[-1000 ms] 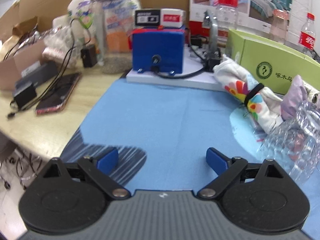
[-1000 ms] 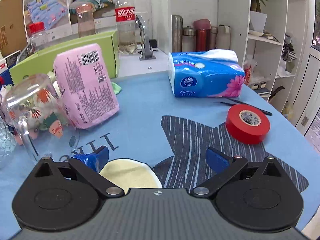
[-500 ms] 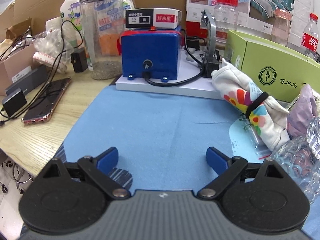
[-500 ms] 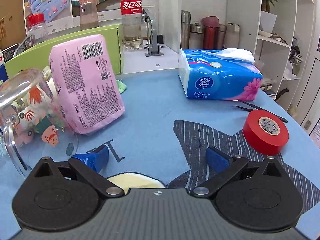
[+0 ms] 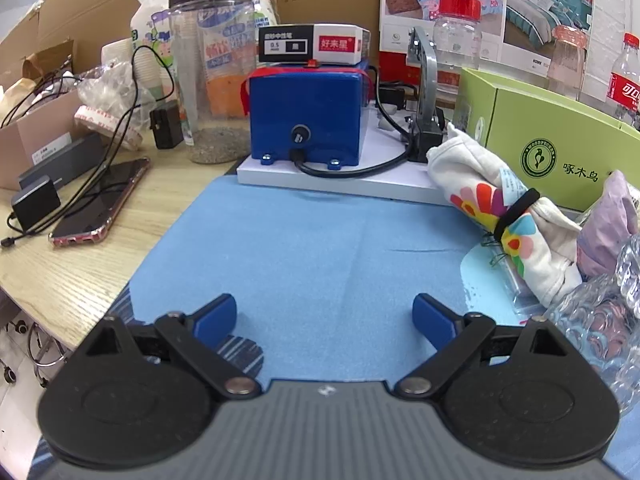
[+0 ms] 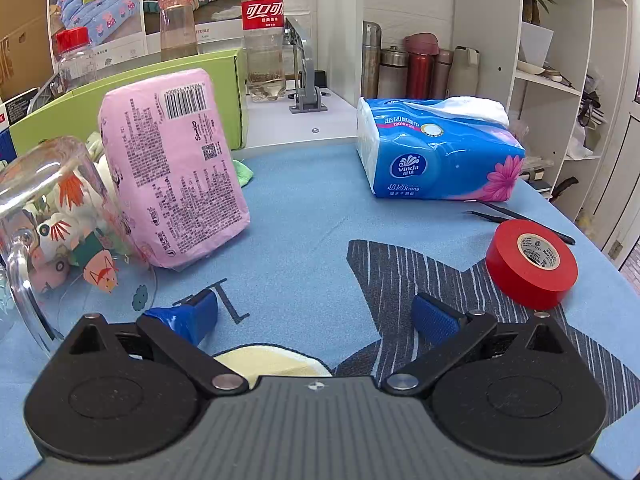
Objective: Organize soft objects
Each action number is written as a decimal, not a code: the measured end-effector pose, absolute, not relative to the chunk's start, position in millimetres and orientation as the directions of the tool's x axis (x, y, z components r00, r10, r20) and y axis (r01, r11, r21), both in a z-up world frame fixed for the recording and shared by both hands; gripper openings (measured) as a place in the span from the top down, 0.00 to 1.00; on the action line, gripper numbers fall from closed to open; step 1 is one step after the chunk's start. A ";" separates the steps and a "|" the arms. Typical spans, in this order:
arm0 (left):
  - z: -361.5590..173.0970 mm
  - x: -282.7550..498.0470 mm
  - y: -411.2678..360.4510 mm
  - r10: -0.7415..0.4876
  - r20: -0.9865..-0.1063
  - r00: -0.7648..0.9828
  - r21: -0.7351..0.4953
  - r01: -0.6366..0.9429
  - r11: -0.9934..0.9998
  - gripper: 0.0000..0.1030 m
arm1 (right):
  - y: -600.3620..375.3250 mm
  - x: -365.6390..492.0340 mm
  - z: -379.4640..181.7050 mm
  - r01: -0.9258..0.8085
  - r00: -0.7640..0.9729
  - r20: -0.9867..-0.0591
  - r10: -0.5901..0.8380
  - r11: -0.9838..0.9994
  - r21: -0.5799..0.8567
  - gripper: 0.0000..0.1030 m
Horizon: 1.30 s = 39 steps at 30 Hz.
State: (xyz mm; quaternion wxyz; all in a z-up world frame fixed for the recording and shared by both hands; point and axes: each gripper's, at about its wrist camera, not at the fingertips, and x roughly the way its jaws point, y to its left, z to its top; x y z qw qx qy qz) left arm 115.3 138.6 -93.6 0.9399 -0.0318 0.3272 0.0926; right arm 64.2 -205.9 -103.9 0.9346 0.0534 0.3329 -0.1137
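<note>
Left claw point(image 5: 324, 312) agape over flat, felt-like blue mat point(image 5: 304, 248)

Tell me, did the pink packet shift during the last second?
No. The pink packet keeps its place before the green box; only the camera shifted slightly.

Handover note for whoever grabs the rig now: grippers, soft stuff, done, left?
Left gripper: open, empty, over the blue mat.
Right gripper: open, empty.
Soft items: pink pack leaning by the green box; tissue pack far right; rolled floral cloth beside the box; yellow cloth under the right gripper.
Done: nothing visibly gathered.
Left: all of it.
</note>
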 end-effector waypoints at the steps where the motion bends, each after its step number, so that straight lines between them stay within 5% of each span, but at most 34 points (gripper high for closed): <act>1: -93.7 115.3 138.8 0.155 -0.621 0.769 -0.001 -0.198 0.980 0.09 | -205.8 64.2 -104.0 0.248 0.753 -0.634 -0.177 0.968 0.024 0.11; 14: -91.3 118.1 136.6 0.121 -0.634 0.764 0.002 -0.155 0.988 0.09 | -204.3 64.2 -104.5 0.248 0.754 -0.632 -0.177 0.969 0.024 0.11; 21: -65.0 117.1 156.0 0.041 -0.602 0.797 -0.098 -0.125 0.987 0.09 | -211.6 60.5 -99.9 0.237 0.750 -0.643 -0.158 0.971 0.039 0.12; 30: -2.5 153.0 132.2 -0.066 -0.573 0.817 -0.132 -0.012 0.991 0.09 | -197.4 94.6 13.6 0.090 0.884 -0.465 -0.055 0.994 0.055 0.12; 35: -2.6 165.4 106.7 -0.092 -0.595 0.798 -0.104 0.037 0.994 0.09 | -152.2 180.5 17.9 -0.067 0.818 -0.574 0.047 0.998 -0.014 0.12; 39: -4.2 170.5 99.9 -0.143 -0.616 0.775 -0.130 0.079 0.988 0.09 | -150.7 201.9 -7.2 -0.070 0.756 -0.654 -0.030 0.989 -0.127 0.12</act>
